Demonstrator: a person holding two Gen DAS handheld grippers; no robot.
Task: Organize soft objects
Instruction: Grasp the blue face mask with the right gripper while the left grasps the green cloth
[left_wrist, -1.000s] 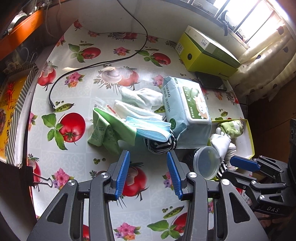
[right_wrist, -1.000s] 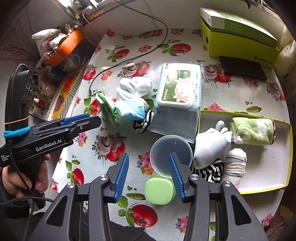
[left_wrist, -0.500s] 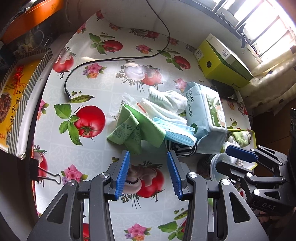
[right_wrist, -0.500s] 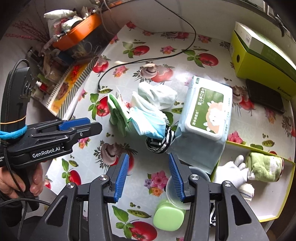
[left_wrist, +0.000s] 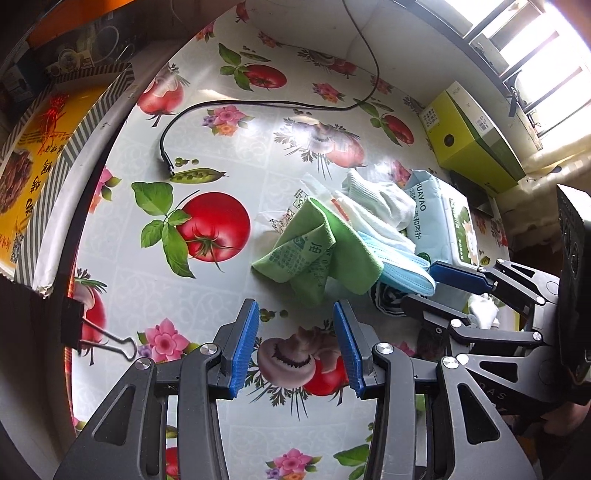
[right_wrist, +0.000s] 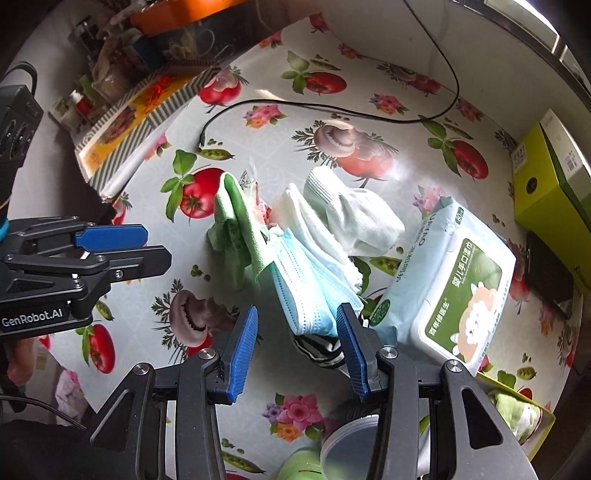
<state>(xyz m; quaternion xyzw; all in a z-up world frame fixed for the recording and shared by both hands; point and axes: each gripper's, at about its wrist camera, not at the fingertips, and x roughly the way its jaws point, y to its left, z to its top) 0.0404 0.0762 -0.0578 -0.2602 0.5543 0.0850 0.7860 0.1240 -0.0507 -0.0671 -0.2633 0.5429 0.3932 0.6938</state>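
soft cloth items are seen heaped mid-bench on the fruit-print oilcloth (left_wrist: 207, 155): a green cloth (left_wrist: 317, 254) at the near left of the heap, a blue face mask (right_wrist: 310, 288) overlapping its edge, white socks (right_wrist: 354, 214) behind, and a black/white striped piece (right_wrist: 317, 349) tucked under the mask. a wipes pack (right_wrist: 447, 295) is touching the heap on its right side. part of a yellow-rimmed tray (right_wrist: 517, 402) w/ a green soft item already in it is seen at lower right of the right wrist view.

left hand-held gripper (left_wrist: 295, 343) is held wide, nothing between the pads, over bare bench just short of the green cloth. right hand-held gripper (right_wrist: 295, 345) is likewise parted and empty, w/ the mask's lower end and the striped piece just ahead of its tips; contact can't be confirmed, prob. none yet.

handling, as judged: everything in the heap is light, limp, non-fragile. a pinch would be best taken on a bunched fold or thick edge, not a flat single layer, which could slip out of the pads. the mask is thin and pleated, so its folded middle is preferred over an ear loop. since the layers overlap, neighbours may be dragged along when one is lifted; the top piece should be taken first.
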